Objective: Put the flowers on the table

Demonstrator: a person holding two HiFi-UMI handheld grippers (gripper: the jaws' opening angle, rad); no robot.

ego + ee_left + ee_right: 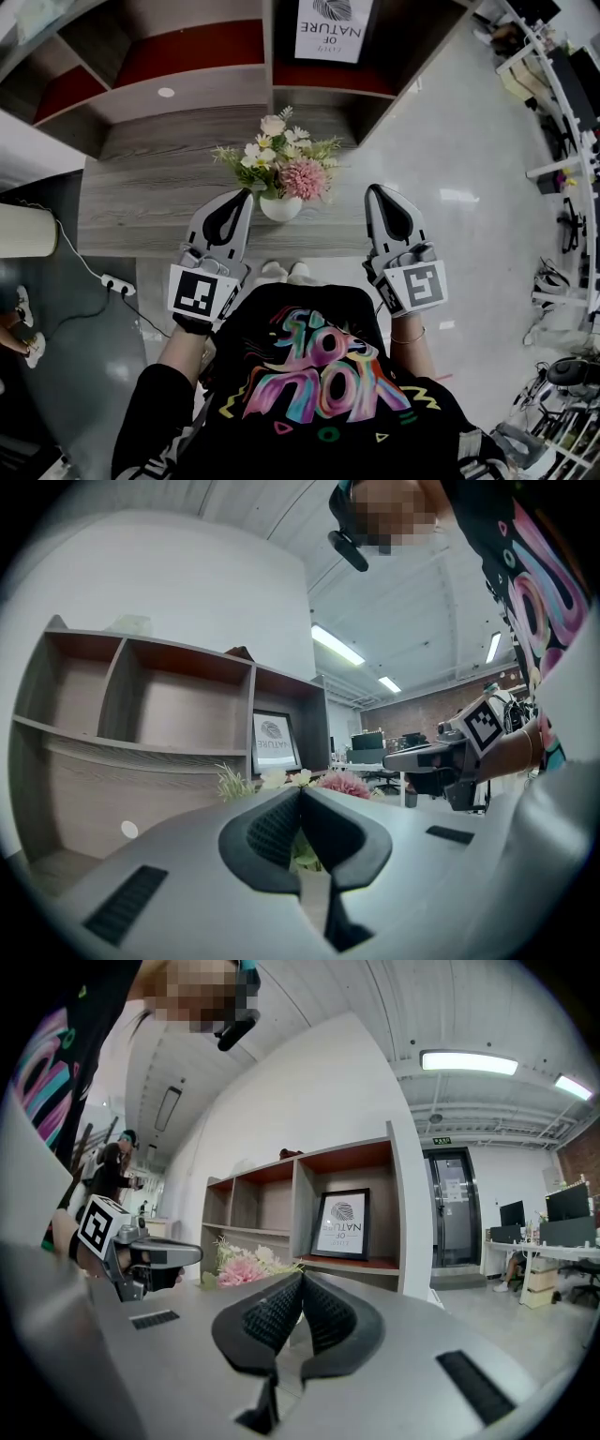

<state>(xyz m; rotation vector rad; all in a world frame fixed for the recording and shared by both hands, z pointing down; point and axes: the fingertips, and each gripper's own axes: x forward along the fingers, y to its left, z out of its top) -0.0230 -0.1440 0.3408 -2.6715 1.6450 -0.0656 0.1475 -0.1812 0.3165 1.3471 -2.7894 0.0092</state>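
The shelf unit (187, 84) filled the top of the head view, its open compartments facing the person. Below it the grey wooden tabletop (141, 197) ran across the middle of the frame, long and bare toward the left. Glossy floor (469, 141) lay open at the right as far as the desks (562, 103) along the right edge. Only the head view showed this layout from above. The two gripper views looked level instead, showing ceiling lights, and the right gripper view also showed a doorway at frame right. The left gripper (246, 194) and the right gripper (372, 187) flanked the flowers (281, 159), each just beside them and apart from the blooms. The right one lay at the tabletop's right end, next to the free floor. Both were closed. In the left gripper view the pads met at the tip, with some green leaf visible through the slot beneath them. In the right gripper view the pads also met, with nothing between them. Each of these views caught the other gripper across the bouquet. The flowers stood upright in a white vase (281, 208) near the tabletop's front edge, right of its middle. A framed print (333, 28) leaned in a shelf compartment straight behind them. A power strip (117, 284) lay on the floor at lower left.
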